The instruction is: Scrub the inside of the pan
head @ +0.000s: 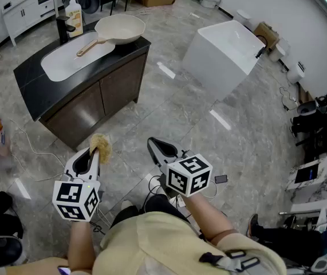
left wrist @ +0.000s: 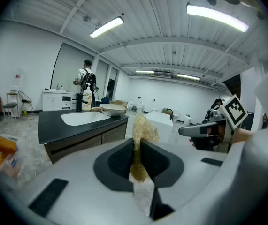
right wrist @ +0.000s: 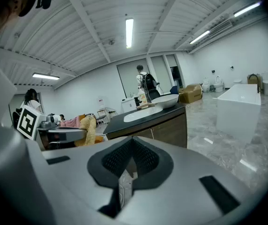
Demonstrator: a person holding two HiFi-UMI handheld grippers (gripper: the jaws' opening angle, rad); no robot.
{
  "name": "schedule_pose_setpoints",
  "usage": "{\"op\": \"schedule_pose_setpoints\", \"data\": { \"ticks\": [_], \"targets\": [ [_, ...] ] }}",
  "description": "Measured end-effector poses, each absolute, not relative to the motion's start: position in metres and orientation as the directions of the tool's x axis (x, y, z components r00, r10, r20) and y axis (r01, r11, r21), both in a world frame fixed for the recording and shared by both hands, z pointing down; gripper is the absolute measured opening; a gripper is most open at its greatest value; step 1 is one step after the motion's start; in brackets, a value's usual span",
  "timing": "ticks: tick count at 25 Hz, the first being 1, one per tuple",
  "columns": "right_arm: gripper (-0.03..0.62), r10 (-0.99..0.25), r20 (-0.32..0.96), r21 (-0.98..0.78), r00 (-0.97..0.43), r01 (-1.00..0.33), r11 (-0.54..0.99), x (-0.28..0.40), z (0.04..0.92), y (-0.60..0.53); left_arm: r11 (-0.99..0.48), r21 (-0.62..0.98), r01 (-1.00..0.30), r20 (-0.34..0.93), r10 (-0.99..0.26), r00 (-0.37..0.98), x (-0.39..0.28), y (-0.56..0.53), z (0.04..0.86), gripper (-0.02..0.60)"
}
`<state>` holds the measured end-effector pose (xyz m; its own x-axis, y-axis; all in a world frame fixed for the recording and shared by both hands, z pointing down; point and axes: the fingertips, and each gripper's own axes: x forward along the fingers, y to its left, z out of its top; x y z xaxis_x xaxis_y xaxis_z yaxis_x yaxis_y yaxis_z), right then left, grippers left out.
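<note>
A cream pan (head: 121, 28) with a wooden handle rests on the black counter (head: 34, 92), its handle lying over the white sink (head: 76, 55). The counter stands well ahead of me across the floor. My left gripper (head: 96, 148) is shut on a tan scrubbing pad (head: 101, 146), which sticks up between its jaws (left wrist: 141, 131). My right gripper (head: 154, 144) is shut with nothing in it. In the left gripper view the pan (left wrist: 112, 109) shows far off, and in the right gripper view the pan (right wrist: 162, 100) sits at the counter's end.
A soap bottle (head: 73, 16) and a black tap (head: 63, 28) stand behind the sink. A white tub (head: 227, 51) sits on the floor to the right. A person with a backpack (left wrist: 85, 81) stands beyond the counter. Cables lie on the floor near my feet.
</note>
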<state>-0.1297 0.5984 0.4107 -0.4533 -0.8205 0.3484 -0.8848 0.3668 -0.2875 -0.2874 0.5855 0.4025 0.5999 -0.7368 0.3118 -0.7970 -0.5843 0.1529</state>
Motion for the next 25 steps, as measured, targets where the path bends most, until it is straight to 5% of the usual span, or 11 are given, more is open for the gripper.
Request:
{"op": "schedule_pose_setpoints", "data": {
  "ticks": [25],
  "targets": [
    [0.015, -0.764, 0.336, -0.347, -0.551, -0.826, 0.443, -0.164, 0.425, 0.538, -0.565, 0.161, -0.809, 0.352, -0.733, 0.582, -0.3, 0.546, 0.419, 0.038]
  ]
}}
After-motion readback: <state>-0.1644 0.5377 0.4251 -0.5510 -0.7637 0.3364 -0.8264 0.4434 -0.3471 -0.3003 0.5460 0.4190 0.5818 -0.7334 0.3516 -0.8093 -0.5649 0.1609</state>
